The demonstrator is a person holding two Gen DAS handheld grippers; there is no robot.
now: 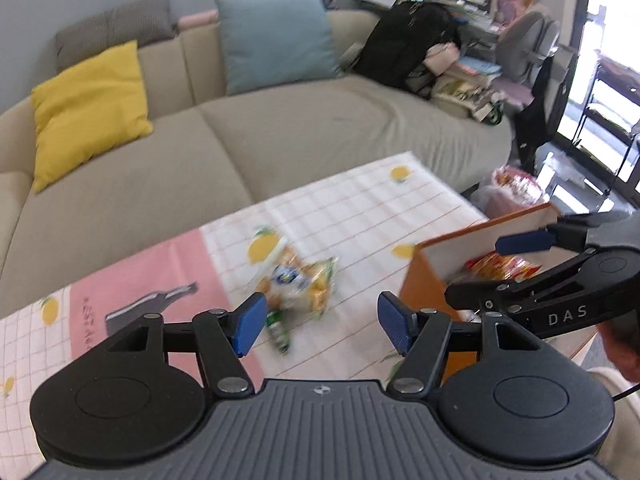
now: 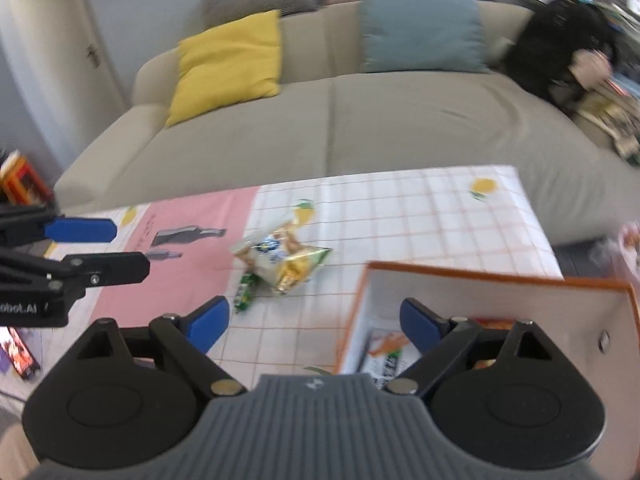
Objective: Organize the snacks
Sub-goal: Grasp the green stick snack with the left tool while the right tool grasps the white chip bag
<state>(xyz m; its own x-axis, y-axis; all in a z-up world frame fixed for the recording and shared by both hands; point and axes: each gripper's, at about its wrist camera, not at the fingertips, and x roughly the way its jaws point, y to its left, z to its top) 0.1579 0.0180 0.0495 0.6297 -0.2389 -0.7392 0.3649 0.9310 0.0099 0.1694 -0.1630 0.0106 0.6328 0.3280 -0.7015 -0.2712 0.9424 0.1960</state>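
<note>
Two snack bags lie together on the lemon-print tablecloth, with a small green packet just in front of them. An orange-rimmed box stands at the right of the table and holds red and white snack packs. My left gripper hovers open above the table, near the green packet, nothing between its blue pads. My right gripper is open and empty over the box's left wall.
A beige sofa with yellow and blue cushions runs behind the table. A black bag and piled books sit at its right end. A plastic bag of snacks lies on the floor beyond the box. A fan stands farther back.
</note>
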